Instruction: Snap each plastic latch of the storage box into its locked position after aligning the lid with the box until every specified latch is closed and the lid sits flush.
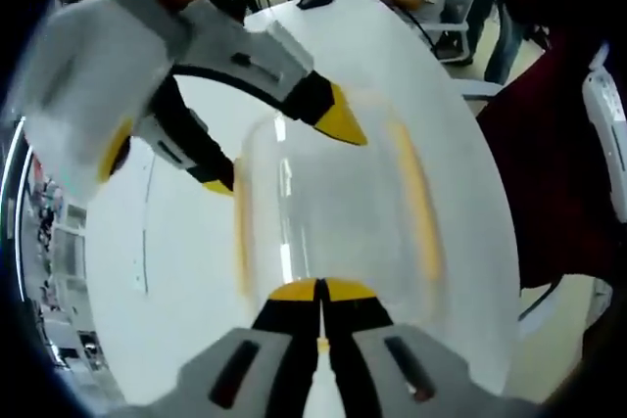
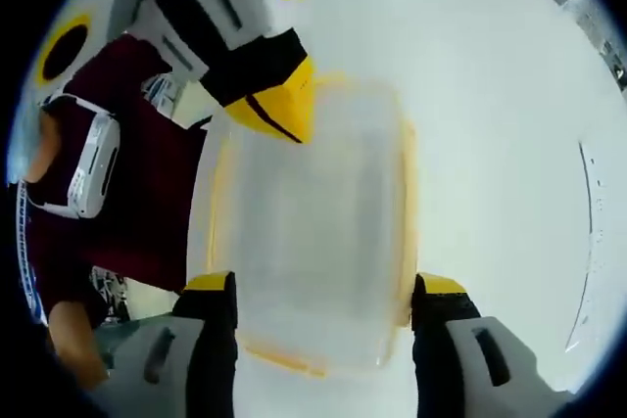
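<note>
The clear storage box [image 1: 333, 212] with its yellow-edged lid [image 2: 309, 232] lies on the white tabletop [image 1: 196, 271], blurred in both views. In the left gripper view the left gripper [image 1: 320, 293] rises at 6 o'clock, jaws closed together, tips touching the near edge of the box. The right gripper [image 1: 284, 149] comes in from 10 o'clock, jaws spread across the far end. In the right gripper view the right gripper [image 2: 321, 291] has its jaws wide open, straddling the box's near end, and the left gripper's shut yellow tip sits at 11 o'clock on the lid.
</note>
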### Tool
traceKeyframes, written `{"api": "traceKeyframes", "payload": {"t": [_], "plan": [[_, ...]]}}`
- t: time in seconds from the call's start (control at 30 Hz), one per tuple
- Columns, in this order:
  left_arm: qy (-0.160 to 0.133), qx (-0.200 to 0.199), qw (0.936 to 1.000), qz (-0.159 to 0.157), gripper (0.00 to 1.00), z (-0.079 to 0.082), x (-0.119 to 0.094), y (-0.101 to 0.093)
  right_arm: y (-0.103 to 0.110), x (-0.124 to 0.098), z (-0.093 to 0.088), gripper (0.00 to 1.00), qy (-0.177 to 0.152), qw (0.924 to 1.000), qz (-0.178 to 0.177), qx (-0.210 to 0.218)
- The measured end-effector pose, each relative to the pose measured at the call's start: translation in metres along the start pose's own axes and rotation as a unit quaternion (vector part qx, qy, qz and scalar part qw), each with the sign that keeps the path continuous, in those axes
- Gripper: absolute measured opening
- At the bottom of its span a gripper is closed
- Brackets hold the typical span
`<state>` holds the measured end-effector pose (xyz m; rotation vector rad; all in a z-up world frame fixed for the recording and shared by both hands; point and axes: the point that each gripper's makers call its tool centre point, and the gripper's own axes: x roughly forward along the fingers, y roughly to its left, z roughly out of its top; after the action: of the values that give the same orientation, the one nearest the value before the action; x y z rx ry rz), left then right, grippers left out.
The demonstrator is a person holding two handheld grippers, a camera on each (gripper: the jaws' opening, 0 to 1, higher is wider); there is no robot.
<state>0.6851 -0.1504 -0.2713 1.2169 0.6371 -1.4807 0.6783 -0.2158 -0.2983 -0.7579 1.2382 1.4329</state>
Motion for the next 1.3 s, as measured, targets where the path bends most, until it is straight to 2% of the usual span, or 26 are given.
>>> {"api": "traceKeyframes", "payload": {"t": [0.17, 0.3, 0.37, 0.4, 0.5, 0.57, 0.83, 1.03, 1.3], "plan": [[-0.003, -0.009, 1.0, 0.0, 0.0, 0.0, 0.0, 0.001, -0.008, -0.005, 0.002, 0.83, -0.005, 0.9993, -0.036, -0.012], [-0.004, -0.012, 0.9999, 0.006, 0.04, 0.0, 0.0, 0.002, -0.01, -0.006, 0.003, 0.88, -0.009, 0.9983, -0.054, -0.018], [-0.005, -0.018, 0.9997, 0.012, 0.05, 0.0, 0.0, 0.004, -0.014, -0.009, 0.005, 0.88, -0.012, 0.9973, -0.068, -0.024], [-0.007, -0.022, 0.9996, 0.016, 0.05, -0.001, -0.001, 0.006, -0.015, -0.012, 0.006, 0.88, -0.013, 0.9956, -0.088, -0.03], [-0.004, -0.021, 0.9995, 0.023, 0.1, -0.002, -0.001, 0.009, -0.01, -0.015, 0.007, 0.87, -0.012, 0.9929, -0.11, -0.043], [0.004, -0.024, 0.999, 0.037, 0.14, -0.002, -0.002, 0.014, -0.009, -0.017, 0.006, 0.85, -0.011, 0.991, -0.128, -0.038], [0.015, -0.022, 0.9989, 0.037, 0.23, -0.003, -0.002, 0.022, -0.002, -0.019, 0.007, 0.79, -0.019, 0.9866, -0.154, -0.05], [0.031, -0.049, 0.9979, 0.028, 0.33, -0.006, -0.001, 0.03, 0.002, -0.02, 0.009, 0.75, -0.01, 0.9828, -0.172, -0.065], [0.052, -0.062, 0.9967, -0.006, 0.37, -0.008, 0.003, 0.034, 0.008, -0.021, 0.006, 0.64, -0.006, 0.9805, -0.179, -0.081]]}}
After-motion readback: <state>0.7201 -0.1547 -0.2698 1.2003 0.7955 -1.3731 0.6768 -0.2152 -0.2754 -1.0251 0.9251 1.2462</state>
